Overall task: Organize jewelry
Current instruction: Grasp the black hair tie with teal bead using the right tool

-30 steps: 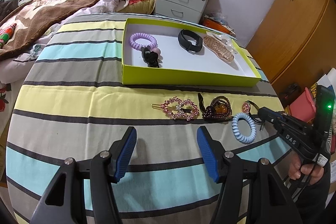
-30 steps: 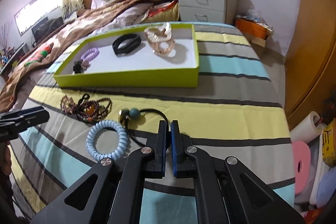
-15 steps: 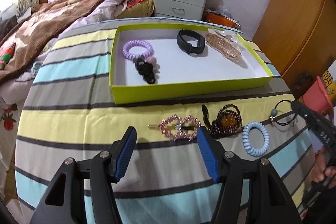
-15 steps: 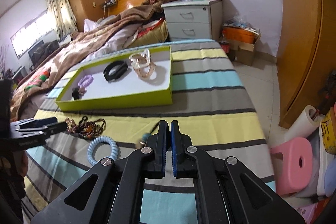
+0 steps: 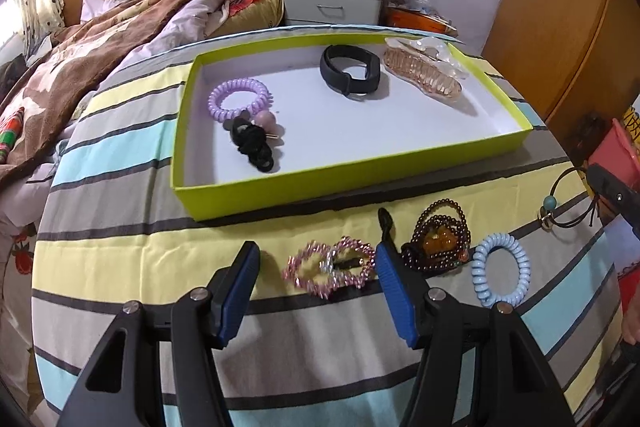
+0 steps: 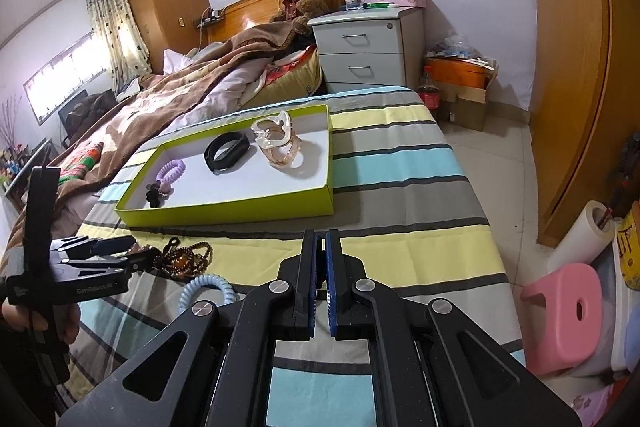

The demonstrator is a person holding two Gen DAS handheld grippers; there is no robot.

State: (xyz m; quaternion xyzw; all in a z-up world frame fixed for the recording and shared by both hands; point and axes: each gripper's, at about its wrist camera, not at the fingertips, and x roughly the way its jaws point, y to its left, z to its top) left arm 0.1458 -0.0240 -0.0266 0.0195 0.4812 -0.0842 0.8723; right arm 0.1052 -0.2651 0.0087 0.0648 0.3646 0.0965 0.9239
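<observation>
Right gripper [image 6: 322, 269]: clenched on a black hair tie [image 5: 570, 205], lifted clear for carrying to the tray [image 5: 352, 183].
Left gripper [image 5: 316, 291]: spread wide, poised over the pink clip [image 5: 330, 267] as the likely next pick.
Tray: already stocked with sorted pieces.

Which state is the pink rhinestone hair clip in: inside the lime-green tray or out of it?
Out. The pink rhinestone hair clip lies on the striped cloth, in front of the lime-green tray, between the open left gripper's fingers.
</observation>
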